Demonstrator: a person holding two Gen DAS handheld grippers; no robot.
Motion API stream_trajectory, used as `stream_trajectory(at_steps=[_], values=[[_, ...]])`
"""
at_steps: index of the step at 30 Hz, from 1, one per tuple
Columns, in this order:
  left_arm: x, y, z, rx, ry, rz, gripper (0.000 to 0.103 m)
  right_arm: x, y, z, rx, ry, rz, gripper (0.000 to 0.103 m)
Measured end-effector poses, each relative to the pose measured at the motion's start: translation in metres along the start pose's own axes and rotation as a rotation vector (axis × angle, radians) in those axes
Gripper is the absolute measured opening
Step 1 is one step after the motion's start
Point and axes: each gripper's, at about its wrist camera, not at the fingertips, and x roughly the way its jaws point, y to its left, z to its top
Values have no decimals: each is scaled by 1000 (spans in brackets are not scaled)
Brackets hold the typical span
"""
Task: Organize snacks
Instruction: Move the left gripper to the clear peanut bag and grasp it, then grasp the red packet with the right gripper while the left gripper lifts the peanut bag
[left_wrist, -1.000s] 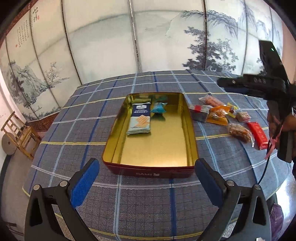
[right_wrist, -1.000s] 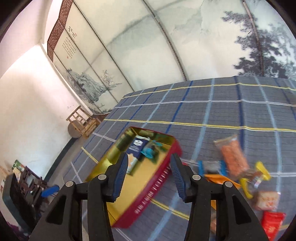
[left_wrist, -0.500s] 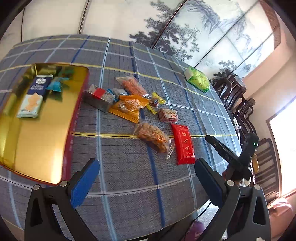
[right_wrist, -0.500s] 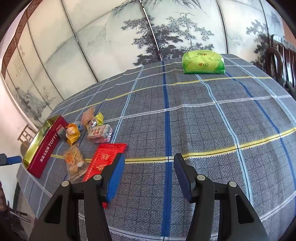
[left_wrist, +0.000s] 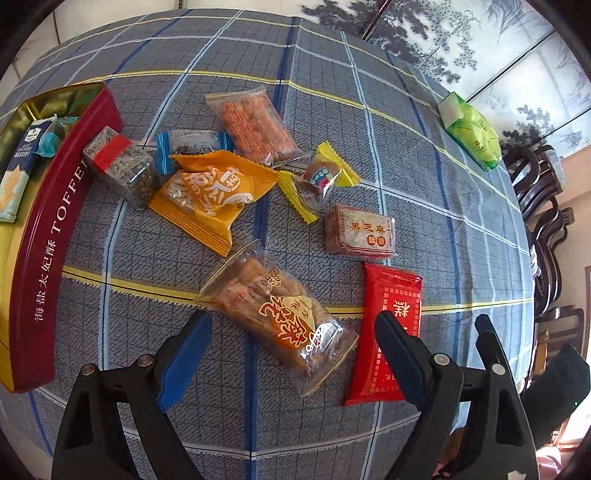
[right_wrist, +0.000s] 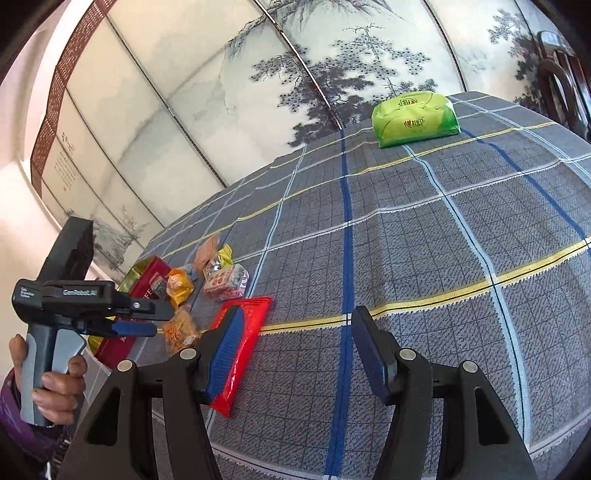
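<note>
Several loose snack packets lie on the checked tablecloth to the right of a red tin (left_wrist: 48, 236) with a gold inside. My left gripper (left_wrist: 291, 350) points down over a clear packet of fried brown snacks (left_wrist: 280, 314). The packet lies between its jaws, which are closing, and the pads stand clear of it. A flat red packet (left_wrist: 391, 325) lies under the right finger. My right gripper (right_wrist: 297, 347) hovers over bare cloth with its jaws opening and nothing between them; the red packet (right_wrist: 251, 321) lies below its left finger. The left gripper (right_wrist: 144, 321) shows there too, held in a hand.
An orange packet (left_wrist: 210, 192), a brown sesame block (left_wrist: 360, 230) and small wrapped sweets lie near the tin, which holds a blue biscuit pack (left_wrist: 18, 166). A green tissue pack (right_wrist: 413, 118) sits at the far edge. Dark wooden chairs (left_wrist: 543, 206) stand beyond the table's right side.
The left view swung from the tin to the snack pile and dropped closer, its jaws narrowing. The right view swung away from the tin toward the table's right side, its jaws widening.
</note>
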Motion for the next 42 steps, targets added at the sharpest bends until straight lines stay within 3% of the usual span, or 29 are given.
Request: stream_trajectory(at_steps=[3, 7, 9, 11, 14, 21, 29, 39, 42], values=[[11, -1, -5, -15, 2, 17, 88, -1, 4, -1, -22, -6, 8, 62], [15, -15, -12, 44, -27, 110, 85, -3, 2, -1, -14, -15, 10, 66], [10, -17, -18, 67, -68, 164, 62, -3, 0, -1, -1, -15, 6, 68], [5, -11, -22, 79, -88, 104, 29, -2, -3, 0, 13, -10, 4, 70], [-7, 12, -32, 57, -114, 48, 23, -1, -7, 0, 36, -2, -5, 73], [-43, 46, -73, 143, -175, 36, 19, 3, -10, 0, 79, 32, -53, 77], [-65, 58, -98, 222, -196, 10, 18, 21, 55, -25, 8, 137, -60, 78], [-95, 66, -115, 266, -261, -16, 17, 51, 84, -24, 4, 199, -180, 84], [-97, 69, -114, 262, -258, -25, 17, 64, 100, -25, -82, 219, -278, 84]])
